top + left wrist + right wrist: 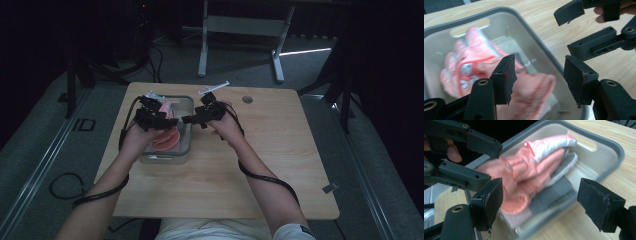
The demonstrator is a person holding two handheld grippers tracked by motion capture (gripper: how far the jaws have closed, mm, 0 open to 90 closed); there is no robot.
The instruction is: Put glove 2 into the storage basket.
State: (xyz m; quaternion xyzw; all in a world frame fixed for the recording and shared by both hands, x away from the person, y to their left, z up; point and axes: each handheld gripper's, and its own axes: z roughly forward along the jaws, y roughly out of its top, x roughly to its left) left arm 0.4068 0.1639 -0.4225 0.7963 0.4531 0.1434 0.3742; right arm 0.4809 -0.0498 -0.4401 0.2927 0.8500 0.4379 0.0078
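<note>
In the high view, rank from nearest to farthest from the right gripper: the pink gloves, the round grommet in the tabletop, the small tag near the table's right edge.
From the right gripper:
1. Pink gloves, in the bin on its left.
2. Round grommet, farther back, on its right.
3. Small tag, near the table's front right corner.

Both hand-held grippers are matte black: the left gripper (537, 77) has flat, square-ended jaw pads with chipped edges and brass-ringed screw holes in its linkage bars, and the right gripper (540, 200) is built the same. A black cable (265, 177) trails along each bare forearm. The person wears a white short-sleeved top (292, 233).
</note>
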